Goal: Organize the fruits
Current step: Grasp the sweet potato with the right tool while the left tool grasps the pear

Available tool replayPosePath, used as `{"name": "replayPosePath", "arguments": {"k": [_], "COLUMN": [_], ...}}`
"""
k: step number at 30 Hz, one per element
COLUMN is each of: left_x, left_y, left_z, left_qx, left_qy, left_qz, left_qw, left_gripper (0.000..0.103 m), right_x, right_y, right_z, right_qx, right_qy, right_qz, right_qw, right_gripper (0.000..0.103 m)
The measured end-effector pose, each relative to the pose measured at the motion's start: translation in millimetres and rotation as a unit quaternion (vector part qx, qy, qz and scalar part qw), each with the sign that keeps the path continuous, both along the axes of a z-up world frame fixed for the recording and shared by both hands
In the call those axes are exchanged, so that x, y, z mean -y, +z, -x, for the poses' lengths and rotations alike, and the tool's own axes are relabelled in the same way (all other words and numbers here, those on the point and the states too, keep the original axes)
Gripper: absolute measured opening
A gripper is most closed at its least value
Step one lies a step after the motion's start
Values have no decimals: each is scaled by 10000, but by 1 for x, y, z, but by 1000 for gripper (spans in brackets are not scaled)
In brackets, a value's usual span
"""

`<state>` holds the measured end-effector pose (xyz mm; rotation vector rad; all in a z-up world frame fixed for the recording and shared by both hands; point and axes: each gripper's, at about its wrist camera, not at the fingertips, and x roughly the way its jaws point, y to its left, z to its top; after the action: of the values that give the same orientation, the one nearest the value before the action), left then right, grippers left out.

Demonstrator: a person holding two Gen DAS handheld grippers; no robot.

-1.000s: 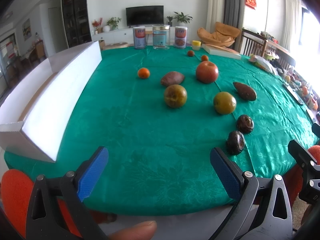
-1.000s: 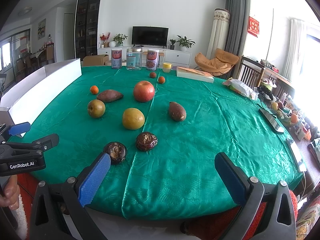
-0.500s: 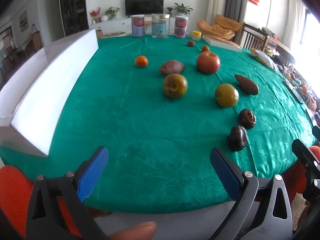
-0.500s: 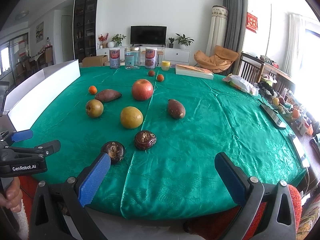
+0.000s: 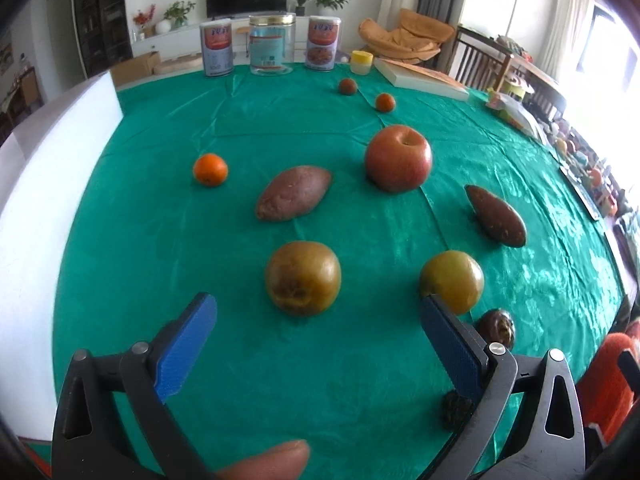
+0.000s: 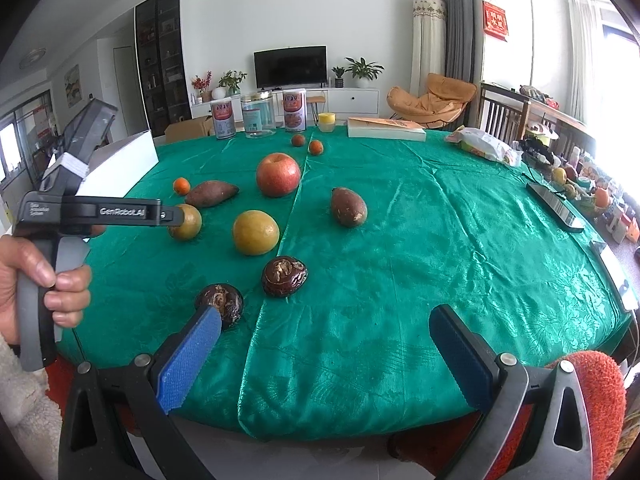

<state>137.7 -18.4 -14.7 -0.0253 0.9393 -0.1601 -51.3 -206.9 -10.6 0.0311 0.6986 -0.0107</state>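
We hold the left gripper (image 5: 318, 330) above the green tablecloth (image 5: 248, 352) with its jaws spread wide and nothing between the blue pads (image 5: 188, 344). A brownish-green round fruit (image 5: 303, 278) lies just ahead of the pad gap, resting on the cloth and clear of both pads. To its right a yellow-green round fruit (image 5: 452, 282) sits just beyond the right pad tip. Behind these lie a sweet potato (image 5: 294, 193), a red apple (image 5: 399, 158), a second, darker sweet potato (image 5: 496, 221) and a small orange (image 5: 210, 169). Two more small fruits (image 5: 385, 102) rest farther back, near three canisters (image 5: 272, 49).

We hold the right gripper (image 6: 326, 354) at the near table edge, jaws equally wide and empty. Two dark wrinkled fruits sit before it: one (image 6: 219, 304) just beyond the left pad tip, the other (image 6: 285, 276) near it, slightly farther in. In the right wrist view the left gripper body (image 6: 96, 212), gripped by the left hand (image 6: 48, 280), extends over the cloth with its tip in front of the brownish-green fruit.

A white box (image 5: 44, 184) stands along the left side of the table, well apart from all fruit.
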Motion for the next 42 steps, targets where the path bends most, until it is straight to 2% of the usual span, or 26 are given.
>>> {"name": "replayPosePath", "arguments": {"k": [5,8,10,15,17,19,21,23,24,25,27,29,30,31,32,35,36,37,38,42], "left_x": [9,4,-4,-11,-11,-13,-14,-13,-10,-9,-11,-18,-21,-24,-28,-41,-45,-50,-55,-82], "left_y": [-28,-45,-49,-48,-47,-45,-41,-37,-34,-32,-31,-31,-30,-28,-26,-14,-9,-4,1,25], "left_z": [-34,-43,-42,-44,-50,-58,-58,-53,-50,-48,-46,-42,-40,-37,-34,-24,-20,-16,-12,4], "left_qx": [-51,-193,-194,-190,-390,-758,-856,-703,-618,-584,-614,-652,-653,-650,-644,-570,-537,-505,-478,-376], "left_qy": [245,390,437,465,383,296,60,-182,-262,-335,-336,-247,-208,-185,-167,-115,-119,-116,-106,-34], "left_qz": [-279,-594,-478,-503,-535,-541,-397,-329,-422,-413,-177,29,73,116,152,197,195,200,235,553], "left_qw": [9993,9973,9977,9975,9971,9952,9955,9968,9969,9969,9974,9976,9976,9976,9977,9981,9983,9985,9985,9978], "left_gripper": [102,102,103,103,103,101,99,75,57,50,50,50,50,50,50,50,50,50,50,50], "right_x": [4,9,11,19,24,33,53,72,81,89,95,86,80,75,68,51,49,48,47,59], "right_y": [1,0,-1,-6,-5,-2,3,7,8,9,7,-2,-8,-13,-18,-34,-39,-44,-48,-51], "right_z": [2,2,0,-5,-7,-12,-31,-68,-91,-114,-163,-208,-227,-244,-258,-290,-296,-301,-303,-298], "right_qx": [35,-9,-43,-54,-72,-121,-218,-674,-960,-1162,-1665,-2319,-2580,-2730,-2891,-3109,-3154,-3246,-3339,-3589], "right_qy": [-29,-58,-81,-139,-162,-126,89,268,301,311,394,646,806,871,871,663,641,688,689,543], "right_qz": [-29,-152,-215,-374,-440,-584,-863,-928,-927,-894,-815,-755,-880,-1046,-1031,-364,-349,-413,-486,-806], "right_qw": [10000,9999,9997,9992,9989,9981,9960,9930,9906,9887,9819,9676,9587,9523,9477,9474,9461,9424,9388,9283], "right_gripper": [103,103,103,103,103,103,103,103,103,103,103,101,96,85,79,72,62,43,40,39]}}
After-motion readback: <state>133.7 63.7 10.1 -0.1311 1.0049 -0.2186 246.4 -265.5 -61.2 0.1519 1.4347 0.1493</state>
